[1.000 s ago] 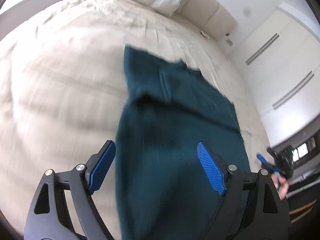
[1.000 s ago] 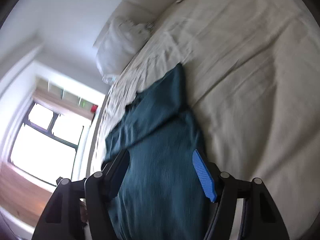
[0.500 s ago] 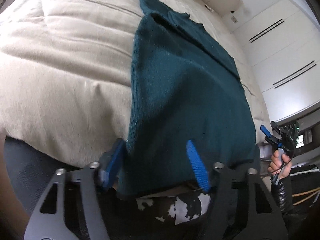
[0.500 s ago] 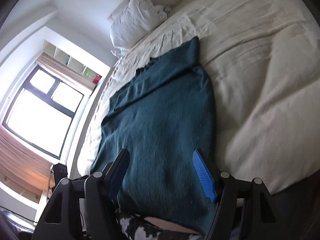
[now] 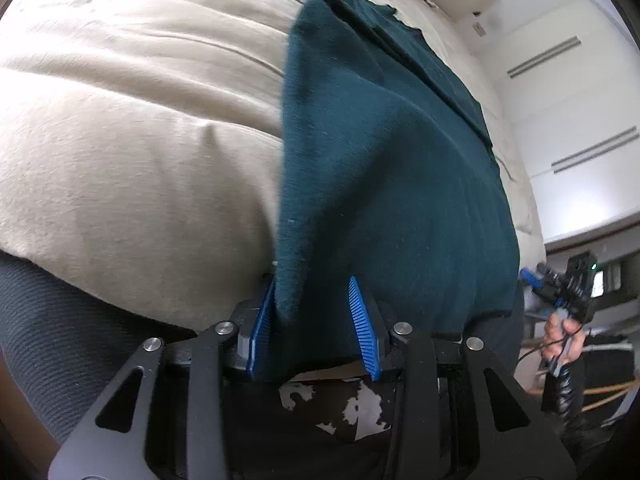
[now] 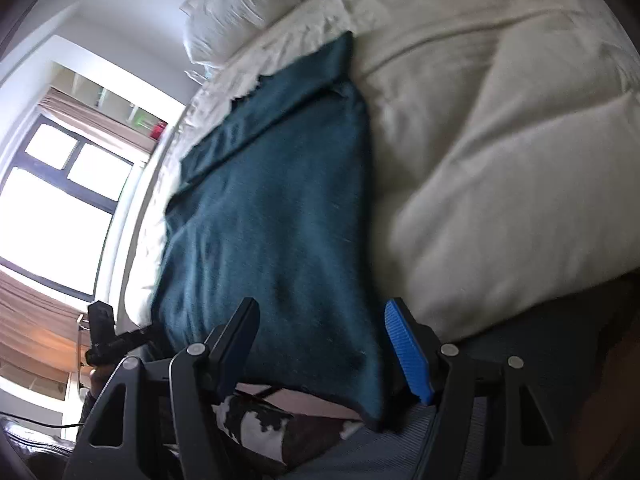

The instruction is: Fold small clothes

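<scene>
We see one dark green cloth [image 5: 392, 168] lying flat on the bed [image 5: 120, 152]. Its near edge hangs over the near side of the bed, and its far end has a flap folded over. We think this is the start of a fold: both near corners are being taken so the near edge can be lifted and laid toward the far end.

Our left gripper [image 5: 316, 328] sits at the cloth's near left corner. The cloth runs between its two blue fingers [image 5: 362, 328], which are partly closed, but we cannot tell if they pinch it yet. Our right gripper [image 6: 332, 344] is at the near right corner with its fingers spread wide, holding nothing.

Next, both need to close on the corners and lift together.

We count one cloth, two grippers, one bed and one white pillow [image 6: 236, 4] at the far end.
</scene>
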### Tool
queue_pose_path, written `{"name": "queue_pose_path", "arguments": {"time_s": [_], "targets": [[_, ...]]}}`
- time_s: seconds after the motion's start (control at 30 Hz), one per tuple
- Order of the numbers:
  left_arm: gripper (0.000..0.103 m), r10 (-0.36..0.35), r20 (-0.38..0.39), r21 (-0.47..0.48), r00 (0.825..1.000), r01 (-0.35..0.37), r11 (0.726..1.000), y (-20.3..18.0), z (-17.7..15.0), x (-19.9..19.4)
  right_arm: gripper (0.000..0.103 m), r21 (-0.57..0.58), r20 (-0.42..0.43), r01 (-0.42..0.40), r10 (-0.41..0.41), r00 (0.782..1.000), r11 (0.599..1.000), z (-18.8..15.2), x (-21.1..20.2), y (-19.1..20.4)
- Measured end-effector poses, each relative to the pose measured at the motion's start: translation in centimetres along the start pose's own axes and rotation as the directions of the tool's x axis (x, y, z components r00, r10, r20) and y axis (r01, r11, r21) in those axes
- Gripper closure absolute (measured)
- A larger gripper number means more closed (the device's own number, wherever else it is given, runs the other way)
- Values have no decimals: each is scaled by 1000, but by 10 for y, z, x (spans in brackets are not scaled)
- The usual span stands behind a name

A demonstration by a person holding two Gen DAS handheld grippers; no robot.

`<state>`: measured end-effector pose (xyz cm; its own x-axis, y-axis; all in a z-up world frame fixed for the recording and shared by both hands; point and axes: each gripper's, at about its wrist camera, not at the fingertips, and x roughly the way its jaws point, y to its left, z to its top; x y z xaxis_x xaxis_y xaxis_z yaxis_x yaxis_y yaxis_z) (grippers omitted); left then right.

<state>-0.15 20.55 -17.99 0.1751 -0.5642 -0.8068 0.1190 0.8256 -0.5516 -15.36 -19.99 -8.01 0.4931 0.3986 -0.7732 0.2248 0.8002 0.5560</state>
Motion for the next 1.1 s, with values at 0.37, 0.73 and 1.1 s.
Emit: {"name": "queue_pose_path", "arguments": {"time_s": [0.37,0.73,1.1], "targets": [[69,9,-43,26,999,-8,1000,2,-5,6,46,12,-229,86,-81,970,996,-8,31,-13],[97,37,-44,58,998,-34,998,2,-5,4,93,-159,-395,196,-244,886,968,-17,56,-1],[98,-50,-24,72,998,52,996,-5,-2,-18,95,-62,-264,40,-55,963,997,-26,16,0]]}}
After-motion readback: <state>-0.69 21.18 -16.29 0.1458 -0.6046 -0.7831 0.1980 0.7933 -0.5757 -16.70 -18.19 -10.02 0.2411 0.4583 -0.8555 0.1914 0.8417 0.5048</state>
